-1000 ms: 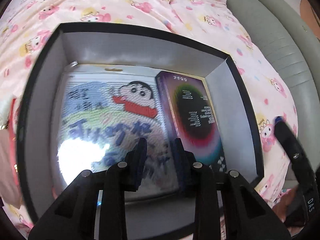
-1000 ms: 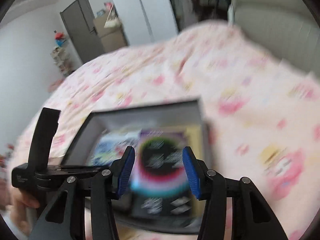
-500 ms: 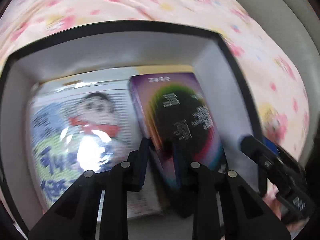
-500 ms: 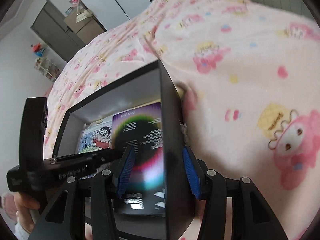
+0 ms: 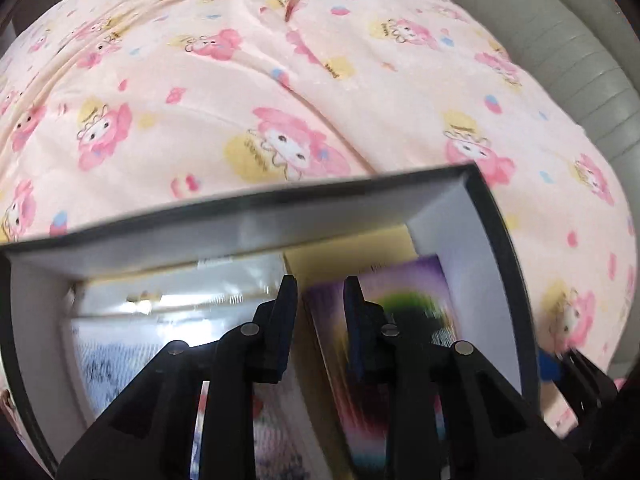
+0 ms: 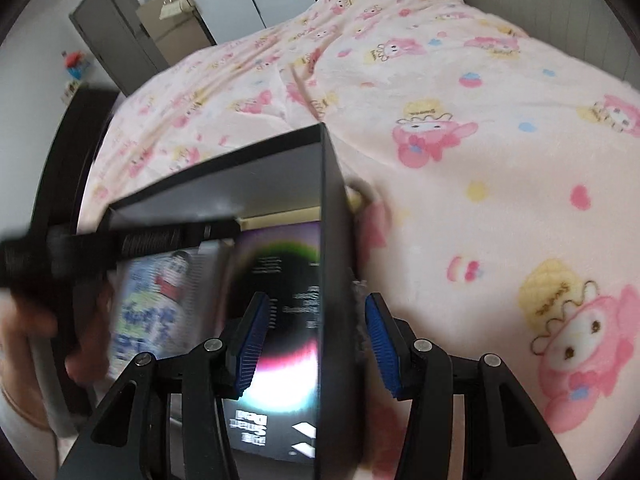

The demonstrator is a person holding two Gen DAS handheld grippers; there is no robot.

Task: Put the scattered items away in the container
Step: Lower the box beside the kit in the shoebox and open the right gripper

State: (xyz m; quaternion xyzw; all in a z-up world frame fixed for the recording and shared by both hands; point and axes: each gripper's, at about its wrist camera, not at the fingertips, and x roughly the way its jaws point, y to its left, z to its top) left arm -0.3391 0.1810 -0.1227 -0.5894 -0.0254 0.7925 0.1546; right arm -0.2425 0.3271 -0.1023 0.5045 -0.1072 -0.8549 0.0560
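Over the black box (image 6: 332, 240), right hand-held gripper (image 6: 316, 344) tilted down, jaws wide astride its wall, untouching

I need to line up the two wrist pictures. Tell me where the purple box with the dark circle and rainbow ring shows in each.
Left wrist view: the purple box with the dark circle and rainbow ring lies lower right of centre, inside the black container, partly behind the gripper's fingers.
Right wrist view: the same box lies lower centre, just left of the container's side wall.
Shared landmark: the black container's far right corner.
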